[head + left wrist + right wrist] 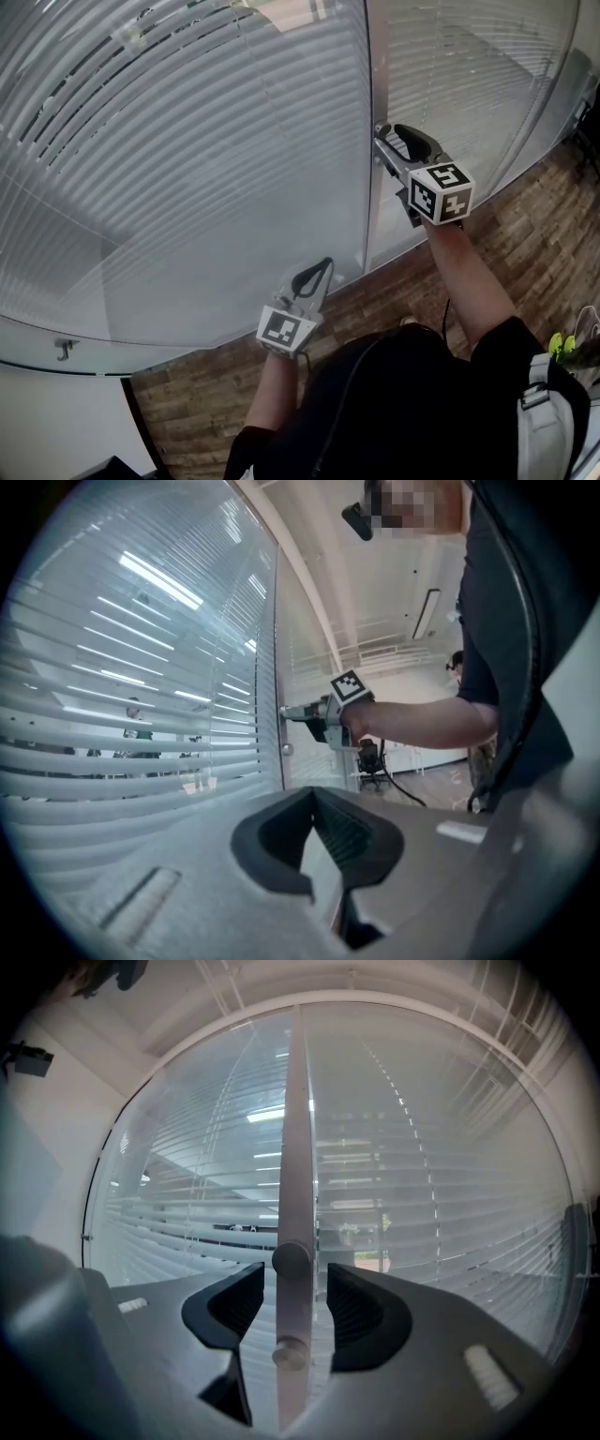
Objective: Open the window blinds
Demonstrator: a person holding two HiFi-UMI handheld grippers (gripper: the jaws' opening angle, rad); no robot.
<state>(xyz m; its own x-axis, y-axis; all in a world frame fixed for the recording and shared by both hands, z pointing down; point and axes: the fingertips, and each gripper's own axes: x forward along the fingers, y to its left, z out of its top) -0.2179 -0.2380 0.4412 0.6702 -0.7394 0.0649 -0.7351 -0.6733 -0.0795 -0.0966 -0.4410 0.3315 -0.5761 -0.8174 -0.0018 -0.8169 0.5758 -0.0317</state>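
White slatted blinds (206,169) hang behind glass panes on both sides of a pale upright frame post (367,141). In the right gripper view the slats (422,1204) lie partly tilted, with a room showing between them. On the post sit a round knob (291,1260) and a smaller one (289,1354) below it. My right gripper (292,1283) is level at the post and open, its black pads on either side of the upper knob without touching it. My left gripper (319,267) hangs lower near the glass, shut on nothing. It (314,822) looks along the pane at the right gripper (286,712).
Brown wood-plank floor (525,244) runs along the foot of the glass wall. A small metal hook (64,349) sits at the lower left of the pane. An office chair (367,757) stands farther down the room past the right arm.
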